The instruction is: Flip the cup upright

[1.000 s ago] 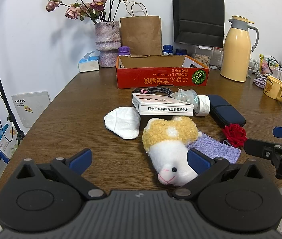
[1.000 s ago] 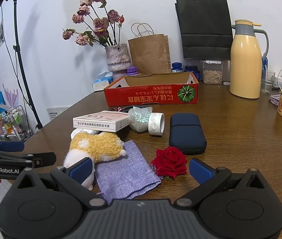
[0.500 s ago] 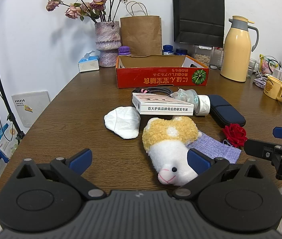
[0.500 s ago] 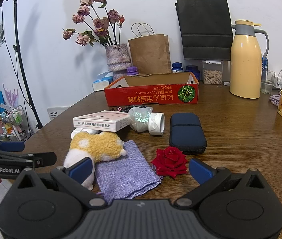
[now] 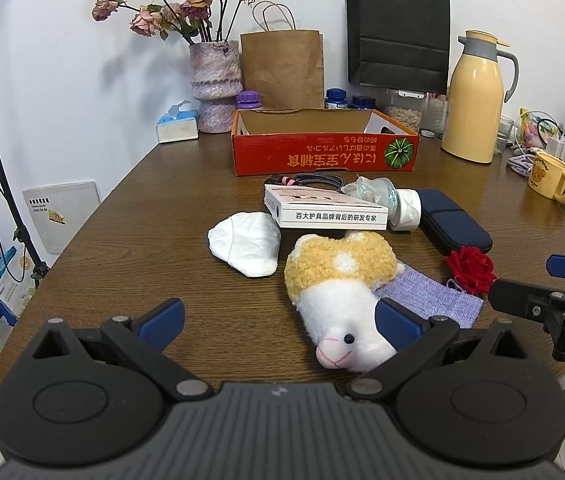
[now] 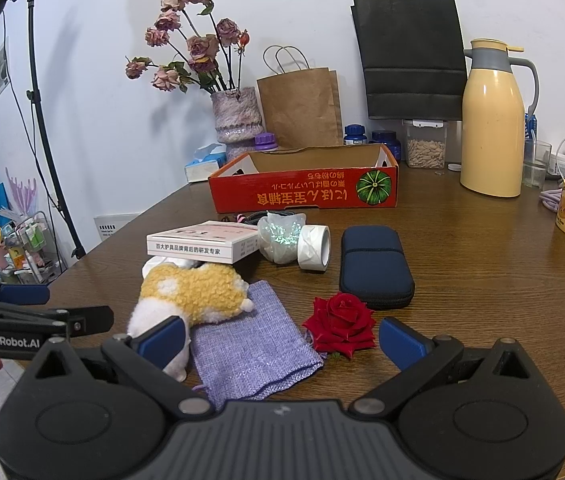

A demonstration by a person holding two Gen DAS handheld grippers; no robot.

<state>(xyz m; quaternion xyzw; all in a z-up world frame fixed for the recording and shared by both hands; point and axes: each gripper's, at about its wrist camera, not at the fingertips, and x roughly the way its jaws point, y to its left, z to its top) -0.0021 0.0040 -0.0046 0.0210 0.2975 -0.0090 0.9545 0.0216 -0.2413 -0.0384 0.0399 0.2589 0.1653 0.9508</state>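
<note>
A clear, glittery cup (image 5: 376,196) lies on its side mid-table, between a white box (image 5: 322,210) and a roll of white tape (image 5: 406,210); the right wrist view shows the cup (image 6: 280,236) too. A yellow bear mug (image 5: 550,178) stands upright at the far right. My left gripper (image 5: 278,316) hangs open over the near table edge, a plush toy (image 5: 342,280) between its fingers, untouched. My right gripper (image 6: 282,338) is open above a purple pouch (image 6: 250,344) and a red rose (image 6: 340,322). Both are well short of the cup.
A dark blue case (image 6: 374,266) lies right of the tape. A red cardboard tray (image 5: 322,148), a vase of dried roses (image 5: 214,84), paper bags and a yellow thermos (image 5: 472,98) line the back. A white crumpled cloth (image 5: 246,244) lies left of the plush.
</note>
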